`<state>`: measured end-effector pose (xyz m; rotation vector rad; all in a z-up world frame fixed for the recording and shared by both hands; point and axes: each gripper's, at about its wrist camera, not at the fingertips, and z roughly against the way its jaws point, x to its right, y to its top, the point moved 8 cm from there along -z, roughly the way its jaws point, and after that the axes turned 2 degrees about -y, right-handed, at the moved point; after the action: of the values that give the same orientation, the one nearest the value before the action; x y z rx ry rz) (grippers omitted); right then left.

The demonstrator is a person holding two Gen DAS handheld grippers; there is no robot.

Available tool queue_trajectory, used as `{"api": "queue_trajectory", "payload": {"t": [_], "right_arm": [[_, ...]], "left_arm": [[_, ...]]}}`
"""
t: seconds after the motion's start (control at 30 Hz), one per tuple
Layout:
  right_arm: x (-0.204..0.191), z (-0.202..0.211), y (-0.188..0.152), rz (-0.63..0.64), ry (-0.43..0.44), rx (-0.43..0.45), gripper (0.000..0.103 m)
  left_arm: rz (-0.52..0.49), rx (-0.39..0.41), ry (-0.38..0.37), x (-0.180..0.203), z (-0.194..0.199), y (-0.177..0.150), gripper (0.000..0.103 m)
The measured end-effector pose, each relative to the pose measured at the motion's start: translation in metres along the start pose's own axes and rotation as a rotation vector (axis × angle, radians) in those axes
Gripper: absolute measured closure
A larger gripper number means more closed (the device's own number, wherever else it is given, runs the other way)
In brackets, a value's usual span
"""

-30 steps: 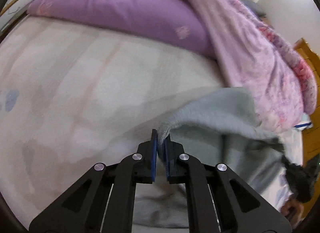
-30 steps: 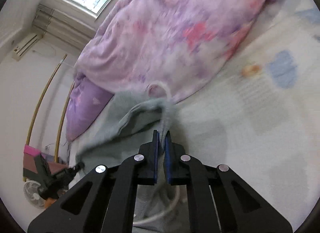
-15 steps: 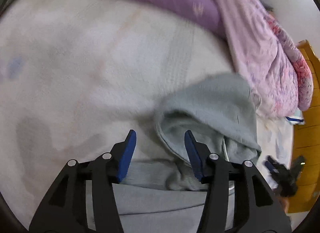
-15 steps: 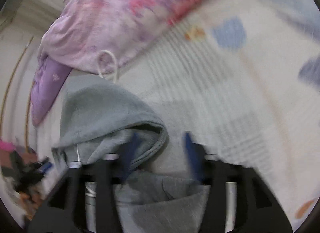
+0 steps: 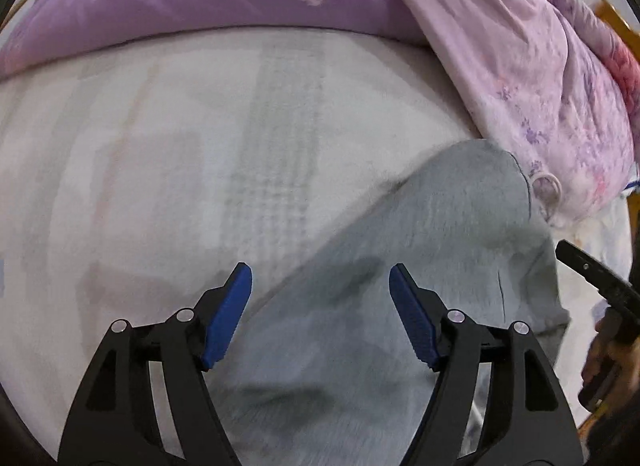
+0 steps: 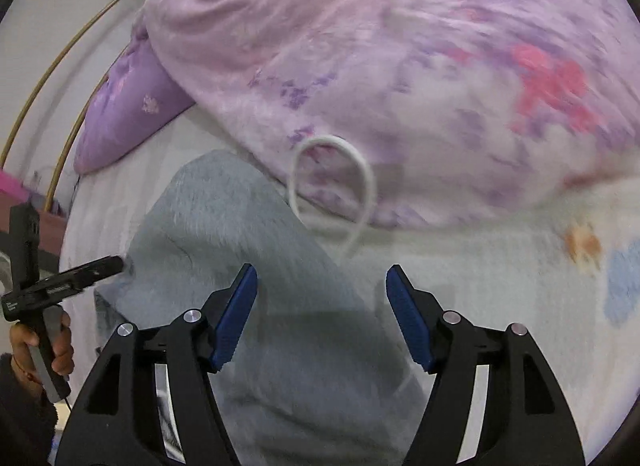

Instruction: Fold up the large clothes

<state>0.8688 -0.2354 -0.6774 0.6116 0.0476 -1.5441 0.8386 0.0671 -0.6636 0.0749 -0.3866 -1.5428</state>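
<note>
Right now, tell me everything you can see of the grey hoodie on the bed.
The grey fleecy hooded sweatshirt lies spread on the pale patterned bedsheet, its fabric soft and fuzzy. Its rounded hood end points toward the pink floral quilt and reaches the quilt's edge. A white drawstring loops up from it onto the quilt. Both grippers, left and right, hover open above it; neither grips it.

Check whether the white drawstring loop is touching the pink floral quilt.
Cannot tell. In the right wrist view the drawstring overlaps the floral quilt in the image, but no view shows contact or a gap. The left wrist view is too small to tell.
</note>
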Motion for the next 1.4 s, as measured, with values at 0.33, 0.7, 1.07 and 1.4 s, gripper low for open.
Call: {"api": "queue_trajectory", "payload": {"t": [0.33,0.7,1.07,1.4], "right_arm": [[-0.037,0.002,-0.005,0.162,-0.039,0.063,0.097],[-0.113,0.128,-0.150,0.478,-0.102,0.306,0.097],[-0.079,0.116,-0.273,-0.067,0.023,0.030,0.043],[-0.075,0.096,-0.254,-0.625,0.271,0.005,0.039]], "left_arm": [[-0.101,0.064,0.057,0.023,-0.006,0.017,0.099],[-0.035,0.337,-0.065,0.015,0.139,-0.097,0.098],[0.305,0.036,-0.048,-0.036,0.127,-0.276,0.065],[0.524,-0.011,-0.331,0.029,0.101,-0.250,0.029]]}}
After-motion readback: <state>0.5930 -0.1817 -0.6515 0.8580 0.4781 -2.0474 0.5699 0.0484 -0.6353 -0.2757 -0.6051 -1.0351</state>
